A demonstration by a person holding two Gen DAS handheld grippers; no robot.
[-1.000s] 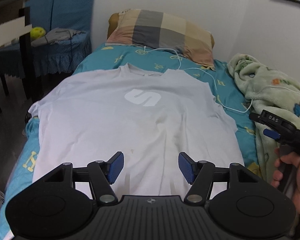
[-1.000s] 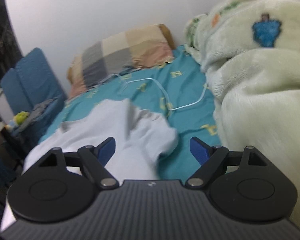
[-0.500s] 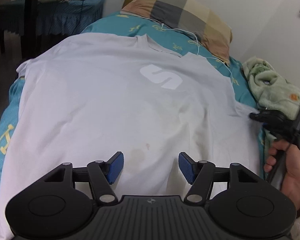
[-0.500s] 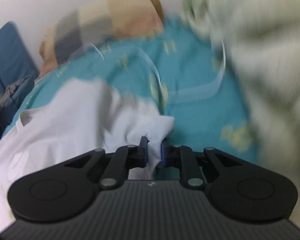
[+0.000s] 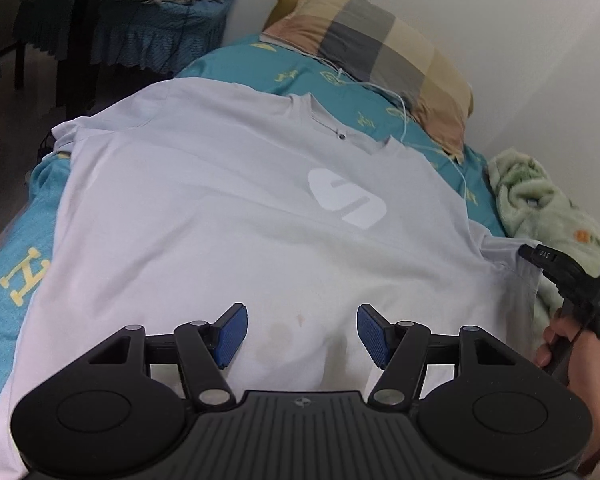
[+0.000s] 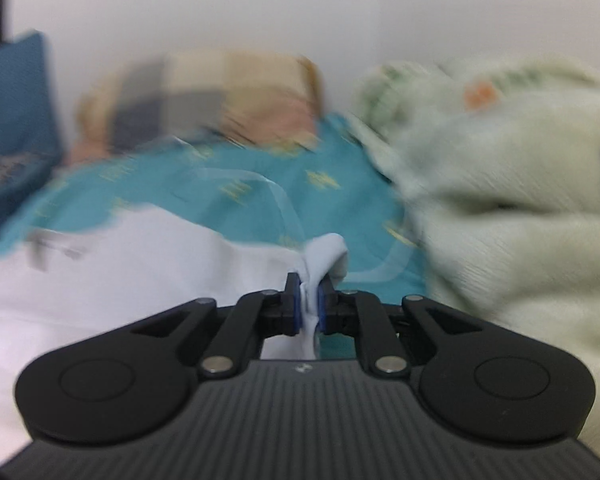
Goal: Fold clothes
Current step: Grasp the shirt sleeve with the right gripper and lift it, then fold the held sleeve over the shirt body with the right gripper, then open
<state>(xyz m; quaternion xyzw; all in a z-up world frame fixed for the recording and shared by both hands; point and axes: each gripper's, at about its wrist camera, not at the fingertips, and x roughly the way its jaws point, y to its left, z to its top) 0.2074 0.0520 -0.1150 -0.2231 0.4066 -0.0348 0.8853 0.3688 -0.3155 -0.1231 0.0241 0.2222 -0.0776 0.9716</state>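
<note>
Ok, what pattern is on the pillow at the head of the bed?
Checked blocks of tan, grey and pinkish beige on the pillow, clearest from the left wrist.

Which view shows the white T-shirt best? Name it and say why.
The left wrist view: the white T-shirt lies spread over the bed, logo and collar clear. The right wrist view, blurred, shows only its sleeve edge pinched in the right tongs.
</note>
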